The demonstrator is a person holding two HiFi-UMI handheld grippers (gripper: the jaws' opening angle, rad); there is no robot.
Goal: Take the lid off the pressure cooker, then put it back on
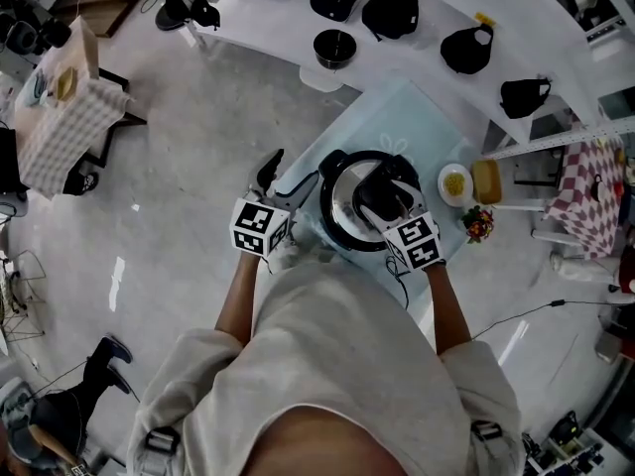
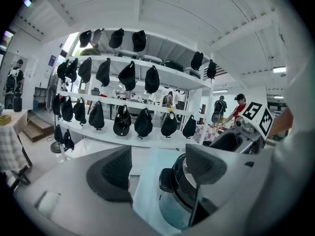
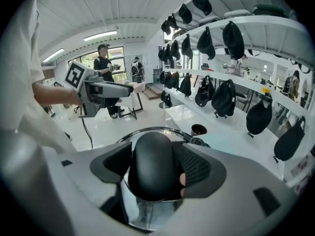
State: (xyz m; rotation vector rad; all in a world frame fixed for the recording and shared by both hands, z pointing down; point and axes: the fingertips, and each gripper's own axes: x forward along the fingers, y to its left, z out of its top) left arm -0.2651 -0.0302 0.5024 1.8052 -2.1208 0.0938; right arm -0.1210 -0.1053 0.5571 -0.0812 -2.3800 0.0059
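In the head view, both arms reach forward from 6 o'clock over the bench. The left tongs hang at 9 o'clock of the pressure cooker, near it but apart. The right tongs lie over the lid.

In the left gripper view, the left tongs gape wide and hold nothing. The pressure cooker sits at 5 o'clock.

In the right gripper view, the right tongs squeeze the black handle on top of the lid.
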